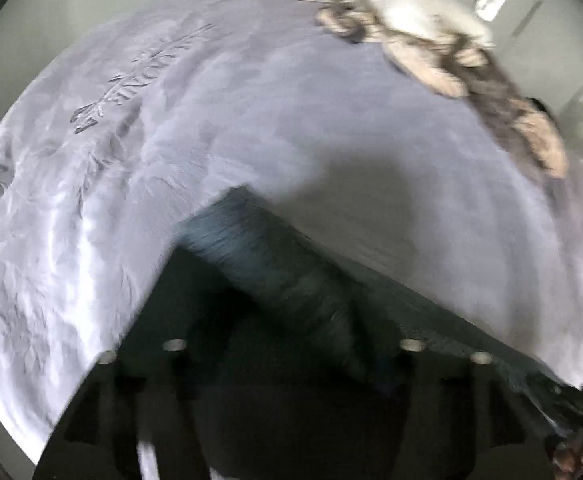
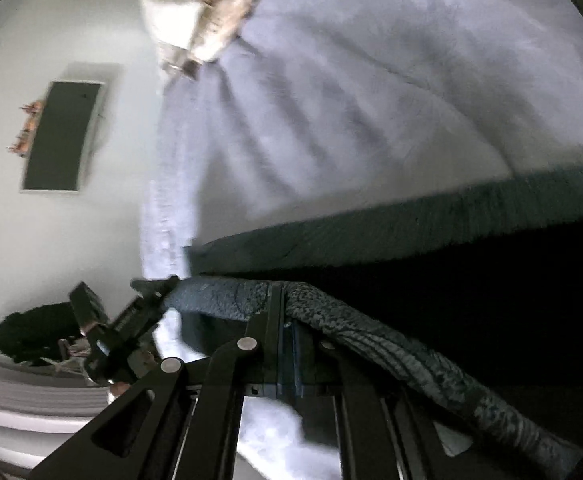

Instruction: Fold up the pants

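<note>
— Where are the pants (image 2: 371, 216) right now?

— Lifted off the bed (image 1: 251, 100), hanging between my two hands. In the right wrist view a bunched edge of the dark denim runs straight through my right tool (image 2: 287, 308), and the jaws are closed on it. The same edge stretches away leftward to my left tool (image 2: 159, 286), which pinches its far end.

— And from the left wrist view?

— The denim (image 1: 259, 256) fills the space just ahead of my left tool (image 1: 291, 360). I can't make out the fingertips there, everything is dark and blurred, but the other camera shows that tool clamped on the cloth.

— So which way does the long axis lie?

— The held edge runs hand to hand, side to side in front of me, and the rest of the fabric drapes below it toward the lavender blanket. Neither hand is nearer — both are already on the garment. I judge the next move is to lay it down flat across the bed, clear of the crumpled pale bedding (image 1: 431, 40) at the far side.
</note>
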Available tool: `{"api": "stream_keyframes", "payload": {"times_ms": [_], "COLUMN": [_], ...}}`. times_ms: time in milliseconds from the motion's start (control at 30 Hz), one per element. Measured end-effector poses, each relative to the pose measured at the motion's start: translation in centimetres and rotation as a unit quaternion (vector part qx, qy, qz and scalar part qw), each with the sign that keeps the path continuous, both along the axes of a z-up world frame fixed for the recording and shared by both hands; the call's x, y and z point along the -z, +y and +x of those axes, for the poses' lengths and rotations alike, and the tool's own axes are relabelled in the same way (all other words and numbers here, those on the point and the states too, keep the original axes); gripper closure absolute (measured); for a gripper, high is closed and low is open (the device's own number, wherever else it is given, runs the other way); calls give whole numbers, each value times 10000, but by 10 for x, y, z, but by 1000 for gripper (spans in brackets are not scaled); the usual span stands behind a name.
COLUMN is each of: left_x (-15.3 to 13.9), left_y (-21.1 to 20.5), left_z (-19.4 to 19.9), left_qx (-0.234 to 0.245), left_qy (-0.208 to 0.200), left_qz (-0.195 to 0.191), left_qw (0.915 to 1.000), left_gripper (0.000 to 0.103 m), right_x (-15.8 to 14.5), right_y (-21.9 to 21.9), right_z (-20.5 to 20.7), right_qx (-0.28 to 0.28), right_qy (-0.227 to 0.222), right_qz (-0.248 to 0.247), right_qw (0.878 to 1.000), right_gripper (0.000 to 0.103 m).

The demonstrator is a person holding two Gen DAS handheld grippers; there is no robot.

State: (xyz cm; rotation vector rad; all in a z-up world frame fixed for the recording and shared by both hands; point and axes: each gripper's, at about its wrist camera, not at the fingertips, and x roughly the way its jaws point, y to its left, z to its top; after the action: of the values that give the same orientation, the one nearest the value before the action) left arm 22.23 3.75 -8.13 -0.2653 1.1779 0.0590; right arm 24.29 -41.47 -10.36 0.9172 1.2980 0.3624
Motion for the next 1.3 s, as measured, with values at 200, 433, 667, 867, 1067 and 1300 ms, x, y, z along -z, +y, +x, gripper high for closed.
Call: {"api": "stream_keyframes", "payload": {"times_ms": [200, 433, 667, 867, 1067, 1300], "left_x": [17, -36, -37, 0, 22, 18], "left_y": [9, 9, -123, -293, -382, -415], "left_z": [22, 11, -43, -104, -132, -140], "left_qx": [-230, 38, 2089, 3742, 4444, 4734], "left_qy": [48, -54, 443, 1207, 1598, 1626], "left_qz": [442, 659, -339, -1137, -1209, -1110], "left_qw": [9987, 9978, 9763, 9124, 8731, 8586], "left_gripper": [9, 9, 9, 9, 9, 9], "right_x": [55, -8, -51, -30, 3, 55], "right_y": [-3, -45, -123, -187, -201, -188], "right_z": [21, 4, -125, -276, -393, -407], "right_qx": [253, 675, 1010, 1946, 2928, 3123], "right_qy": [423, -311, -127, 878, 1522, 1529], "right_qz": [59, 204, -919, -740, -73, 1019], "right_qw": [9988, 9970, 9905, 9741, 9440, 9321], "right_gripper": [93, 16, 16, 17, 17, 81]}}
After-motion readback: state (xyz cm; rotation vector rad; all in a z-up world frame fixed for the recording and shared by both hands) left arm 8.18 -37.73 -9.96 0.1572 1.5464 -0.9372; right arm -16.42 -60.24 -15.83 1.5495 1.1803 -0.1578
